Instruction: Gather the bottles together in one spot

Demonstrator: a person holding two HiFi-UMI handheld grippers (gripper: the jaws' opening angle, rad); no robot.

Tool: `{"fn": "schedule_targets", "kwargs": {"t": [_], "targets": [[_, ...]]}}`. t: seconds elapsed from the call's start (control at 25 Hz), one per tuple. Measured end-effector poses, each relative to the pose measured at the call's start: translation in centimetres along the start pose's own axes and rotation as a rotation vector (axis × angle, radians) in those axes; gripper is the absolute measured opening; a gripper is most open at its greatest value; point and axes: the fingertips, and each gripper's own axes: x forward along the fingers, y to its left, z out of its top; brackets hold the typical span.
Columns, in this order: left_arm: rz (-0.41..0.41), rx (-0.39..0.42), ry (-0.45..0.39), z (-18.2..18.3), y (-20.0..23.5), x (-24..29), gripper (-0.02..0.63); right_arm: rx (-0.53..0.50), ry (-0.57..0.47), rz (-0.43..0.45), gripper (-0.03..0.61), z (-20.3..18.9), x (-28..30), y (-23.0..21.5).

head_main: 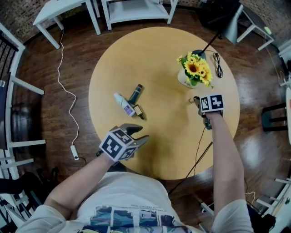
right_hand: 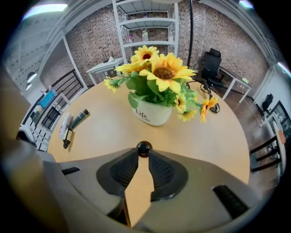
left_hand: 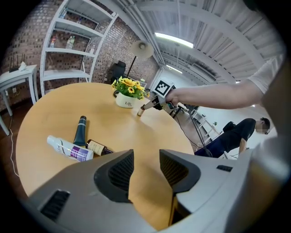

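Three bottles lie together left of the table's middle: a white bottle with a purple label [head_main: 123, 103] [left_hand: 68, 148], a dark green tube [head_main: 135, 93] [left_hand: 80, 130] and a small brown bottle [head_main: 139, 111] [left_hand: 97, 147]. They show far left in the right gripper view, the white bottle [right_hand: 65, 125] among them. My right gripper [head_main: 196, 101] [right_hand: 144, 154] is shut on a small dark bottle [right_hand: 144, 148] [left_hand: 140, 112], whose pale end is at the tabletop just in front of the flower pot. My left gripper [head_main: 138, 136] [left_hand: 146, 157] hangs open and empty over the near table edge.
A white pot of sunflowers [head_main: 186, 79] [right_hand: 152, 113] stands right of centre on the round wooden table [head_main: 163, 136]. Black cables [head_main: 218, 63] lie beyond the pot; another cable [head_main: 202, 145] runs off the near edge. White shelving [head_main: 136, 11] and chairs ring the table.
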Motion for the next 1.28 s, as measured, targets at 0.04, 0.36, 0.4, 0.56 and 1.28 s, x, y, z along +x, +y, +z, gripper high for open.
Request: {"fn": "schedule_targets", "kwargs": {"t": [0.04,0.36,0.4,0.56,1.28], "targets": [[-0.003,0.001,0.0,0.0,0.0,0.0,0.152,0.003,0.0,-0.002,0.089,0.1,0.1,0.0],[-0.016,0.008,0.01,0.0,0.1,0.1,0.152,0.032,-0.022,-0.003,0.098,0.2,0.1,-0.1],[-0.017,0.009,0.011,0.0,0.1,0.2,0.152,0.036,-0.027,-0.002,0.099,0.2,0.1,-0.1],[-0.017,0.01,0.016,-0.1,0.2,0.1,0.152,0.054,-0.048,-0.005,0.136,0.2,-0.1,-0.2],[0.05,0.016,-0.043,0.6,-4.4,-0.5,0.152,0.01,-0.323,0.053,0.161,-6.8,-11.7,4.1]]}}
